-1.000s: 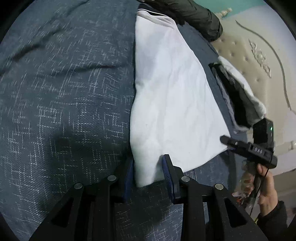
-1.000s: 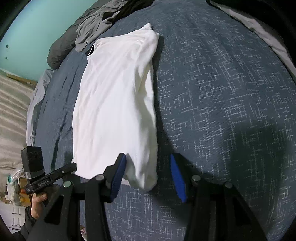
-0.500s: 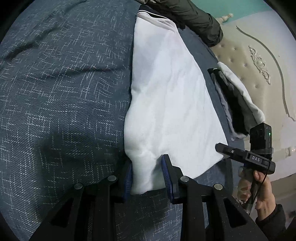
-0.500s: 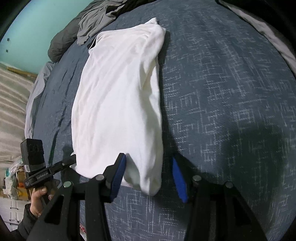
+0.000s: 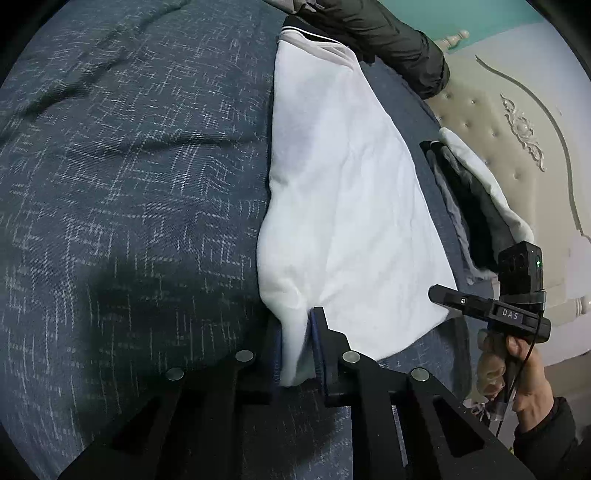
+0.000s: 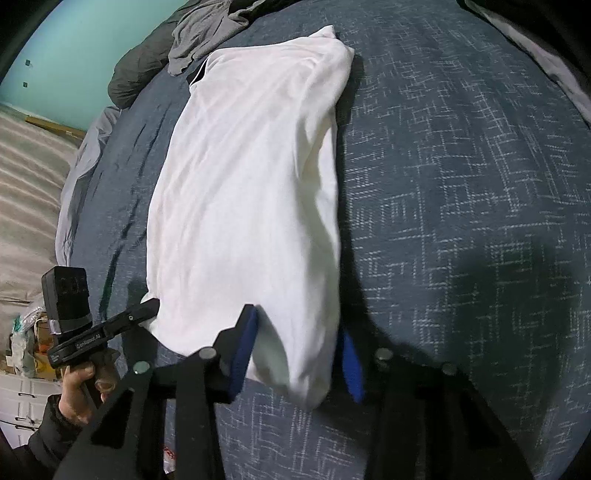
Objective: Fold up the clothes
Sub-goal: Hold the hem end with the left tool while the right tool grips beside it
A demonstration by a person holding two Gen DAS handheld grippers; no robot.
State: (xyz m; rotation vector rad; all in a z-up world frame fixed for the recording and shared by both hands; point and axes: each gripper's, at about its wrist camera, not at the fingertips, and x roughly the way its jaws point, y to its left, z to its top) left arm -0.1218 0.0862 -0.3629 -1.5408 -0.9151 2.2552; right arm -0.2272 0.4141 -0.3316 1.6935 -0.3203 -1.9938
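A white shirt (image 5: 351,206), folded into a long strip, lies on the dark blue patterned bed cover (image 5: 129,166). My left gripper (image 5: 295,332) is shut on the shirt's near left corner, and the cloth bunches up between its fingers. In the right wrist view the shirt (image 6: 251,184) runs away from me. Its near right corner hangs between the blue pads of my right gripper (image 6: 295,343), which stands open around it. Each view shows the other gripper from the side at the opposite corner, held by a hand: the right gripper (image 5: 443,295) and the left gripper (image 6: 147,308).
A dark jacket (image 5: 388,40) and grey clothes (image 6: 207,33) are heaped beyond the shirt's far end. A stack of folded clothes (image 5: 476,206) sits by the padded headboard (image 5: 517,122). White drawers (image 6: 22,398) stand beside the bed.
My left gripper has shut on the shirt's corner and gathered the cloth. The right gripper has slid forward, so the other corner sits deeper between its open fingers.
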